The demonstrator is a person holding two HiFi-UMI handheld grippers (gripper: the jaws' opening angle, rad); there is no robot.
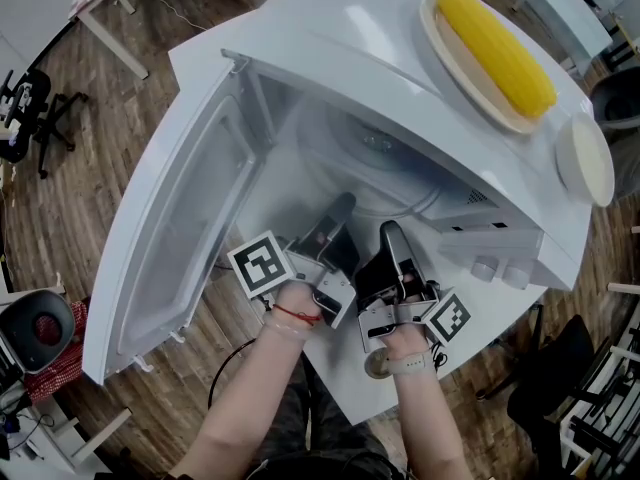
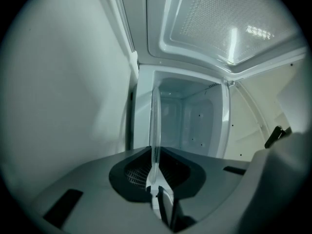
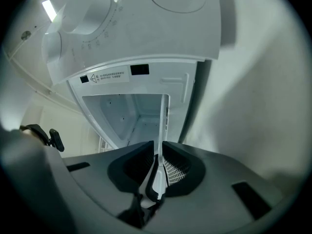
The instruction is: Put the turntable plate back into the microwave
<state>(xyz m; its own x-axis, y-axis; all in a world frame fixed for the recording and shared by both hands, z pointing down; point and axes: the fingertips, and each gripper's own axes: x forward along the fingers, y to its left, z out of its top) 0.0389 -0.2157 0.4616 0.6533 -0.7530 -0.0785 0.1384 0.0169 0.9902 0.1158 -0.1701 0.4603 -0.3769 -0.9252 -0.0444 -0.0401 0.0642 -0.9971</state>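
- A white microwave oven (image 1: 330,28) stands on a white table (image 1: 478,330) at centre frame in the head view, its door (image 1: 190,218) swung wide open toward the lower left
- The clear round glass turntable plate (image 1: 375,168) sits inside the oven's cavity, just above the middle of the frame, lying roughly level
- The left gripper (image 1: 343,208), with its black-and-white marker cube (image 1: 262,265) at lower centre, reaches in through the opening; in the left gripper view its jaws are closed on the plate's thin rim (image 2: 156,130), seen edge-on with the cavity behind it
- The right gripper (image 1: 390,236), just beside the left and to its right, likewise has its jaws pinched shut on the glass edge (image 3: 162,130), as the right gripper view shows
- Two white control knobs (image 1: 487,266) show on the oven's front at lower right of the opening
- On top of the oven, at upper right, a yellow corn cob (image 1: 497,50) lies on a beige oval plate (image 1: 437,38), with a small white round dish (image 1: 585,160) near it toward the right edge
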